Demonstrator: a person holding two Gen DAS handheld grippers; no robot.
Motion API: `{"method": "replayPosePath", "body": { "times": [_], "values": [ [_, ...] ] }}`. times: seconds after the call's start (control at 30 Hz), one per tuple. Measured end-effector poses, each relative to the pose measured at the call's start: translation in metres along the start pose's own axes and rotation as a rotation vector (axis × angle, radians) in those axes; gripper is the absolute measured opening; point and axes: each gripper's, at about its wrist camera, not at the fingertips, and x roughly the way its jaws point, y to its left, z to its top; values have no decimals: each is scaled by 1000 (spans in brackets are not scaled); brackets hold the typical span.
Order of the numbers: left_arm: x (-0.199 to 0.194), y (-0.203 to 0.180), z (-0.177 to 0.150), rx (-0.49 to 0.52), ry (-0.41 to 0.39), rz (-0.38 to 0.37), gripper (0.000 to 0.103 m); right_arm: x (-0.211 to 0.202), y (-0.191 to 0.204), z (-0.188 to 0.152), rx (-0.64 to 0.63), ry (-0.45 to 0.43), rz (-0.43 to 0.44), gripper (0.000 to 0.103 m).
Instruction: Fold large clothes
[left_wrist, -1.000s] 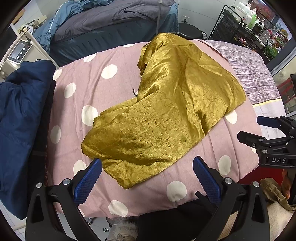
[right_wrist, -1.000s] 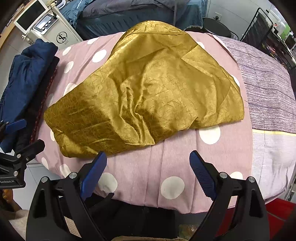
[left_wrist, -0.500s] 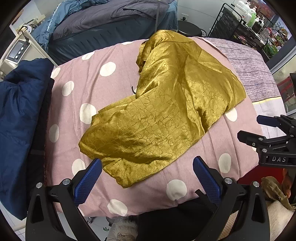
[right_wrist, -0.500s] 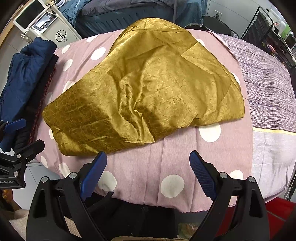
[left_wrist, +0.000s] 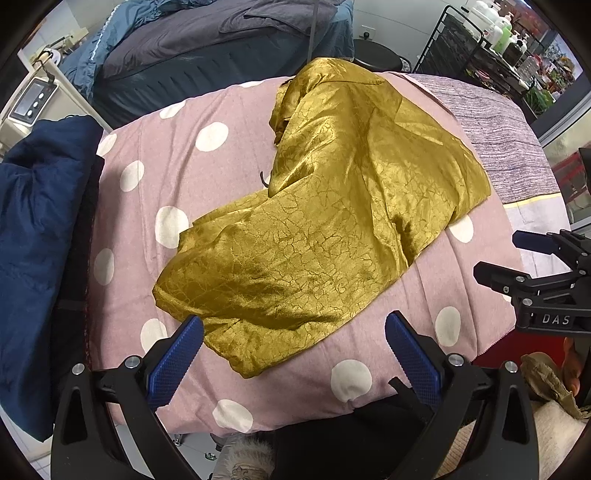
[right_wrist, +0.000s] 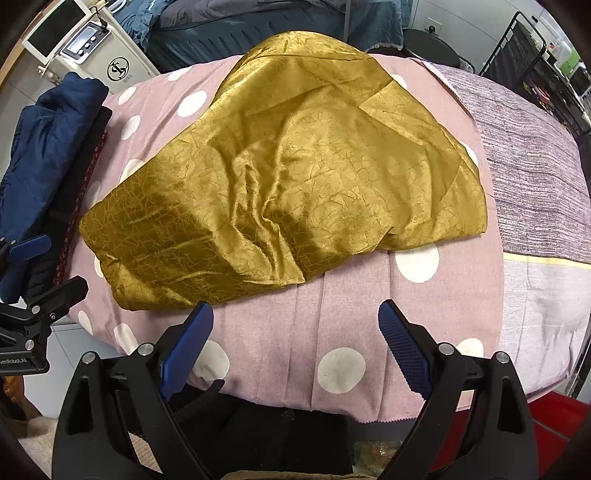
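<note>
A shiny gold garment (left_wrist: 325, 229) (right_wrist: 288, 177) lies crumpled and partly folded on a pink bedspread with white dots (left_wrist: 177, 173) (right_wrist: 332, 317). My left gripper (left_wrist: 293, 347) hangs open just short of the garment's near left corner, nothing between its blue pads. My right gripper (right_wrist: 295, 332) is open too, above bare bedspread a little in front of the garment's near edge. The right gripper also shows at the right edge of the left wrist view (left_wrist: 546, 273), and the left gripper at the left edge of the right wrist view (right_wrist: 33, 280).
A dark blue garment pile (left_wrist: 33, 229) (right_wrist: 44, 147) sits on the bedspread's left side. A purple striped cover (right_wrist: 535, 155) lies to the right. Beyond are a bed with grey-blue bedding (left_wrist: 207, 40), a white machine (right_wrist: 88, 48) and a black wire rack (left_wrist: 480, 48).
Both views have drifted slightly: the left gripper has crept closer to the garment's near left corner. The garment itself has not moved and both grippers stay open.
</note>
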Motion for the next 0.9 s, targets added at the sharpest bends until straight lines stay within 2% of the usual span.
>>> {"method": "replayPosePath", "body": {
  "times": [0.9],
  "values": [
    [0, 1, -2, -5, -2, -1, 97, 0, 1, 0, -5, 2, -1, 90]
  ]
}}
